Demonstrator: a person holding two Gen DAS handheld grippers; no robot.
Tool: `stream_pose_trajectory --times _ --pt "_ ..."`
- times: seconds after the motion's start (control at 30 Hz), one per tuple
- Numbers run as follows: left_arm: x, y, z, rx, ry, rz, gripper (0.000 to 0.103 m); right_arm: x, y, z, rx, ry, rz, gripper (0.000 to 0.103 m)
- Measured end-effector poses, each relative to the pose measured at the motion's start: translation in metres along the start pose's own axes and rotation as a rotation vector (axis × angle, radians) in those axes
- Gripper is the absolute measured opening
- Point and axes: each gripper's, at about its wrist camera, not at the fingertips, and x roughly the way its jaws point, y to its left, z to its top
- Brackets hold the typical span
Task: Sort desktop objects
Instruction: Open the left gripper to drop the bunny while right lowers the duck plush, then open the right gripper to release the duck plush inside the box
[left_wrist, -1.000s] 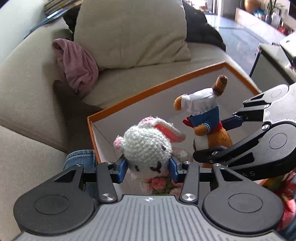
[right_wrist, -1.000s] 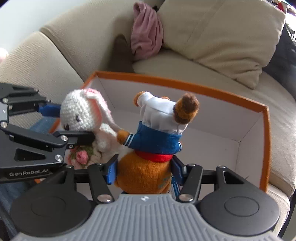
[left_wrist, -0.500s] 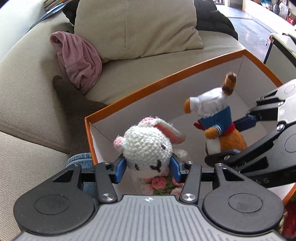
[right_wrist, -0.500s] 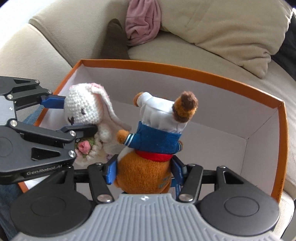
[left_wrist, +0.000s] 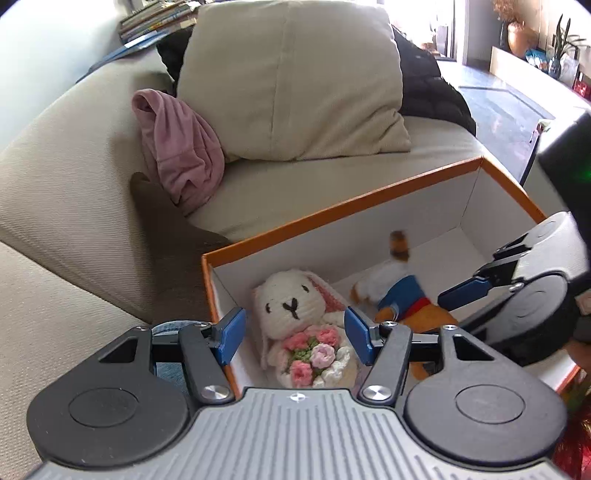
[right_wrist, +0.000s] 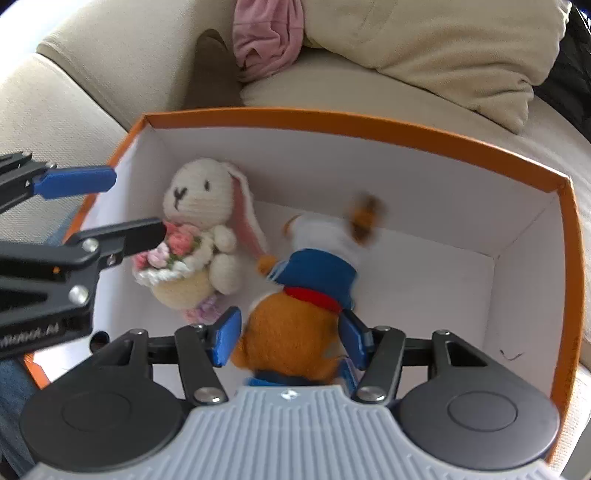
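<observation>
Left wrist: left gripper (left_wrist: 294, 329) spread, just opened around rabbit (left_wrist: 301, 325); right gripper (right_wrist: 289, 338) pinching bear (right_wrist: 295, 325).

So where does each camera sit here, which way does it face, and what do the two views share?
Left wrist: on the left gripper, facing down into the box at the rabbit; right gripper at right.
Right wrist: on the right gripper, around the orange toy; left gripper at left.
Shared: box, both toys, sofa.

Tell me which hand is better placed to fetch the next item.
Left. The left gripper has just been opening, pads off the bunny between them in the box; the right gripper is clamped on the orange plush toy.
</observation>
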Motion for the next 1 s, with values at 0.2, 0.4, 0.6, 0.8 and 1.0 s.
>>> stream_pose_trajectory --times 0.2,0.4,0.6,0.8,1.0 --pt "-0.015 0.017 -0.006 -0.057 -0.011 -0.010 0.069 0.005 0.016 0.010 -0.001 0.016 -0.001 0.049" --pt "-0.020 0.030 -0.017 -0.088 0.013 -0.002 0.069 0.003 0.021 0.008 0.022 -0.004 0.027 0.051" --pt "-0.024 0.043 -0.029 -0.134 0.041 -0.061 0.069 -0.017 0.019 0.002 0.001 -0.033 0.041 0.057" --pt "-0.023 0.049 -0.042 -0.161 0.088 -0.150 0.069 -0.030 0.024 -0.010 -0.112 0.012 0.034 0.072" --pt "-0.019 0.047 -0.047 -0.143 0.113 -0.173 0.069 -0.014 0.033 -0.013 -0.204 0.060 0.008 0.072"
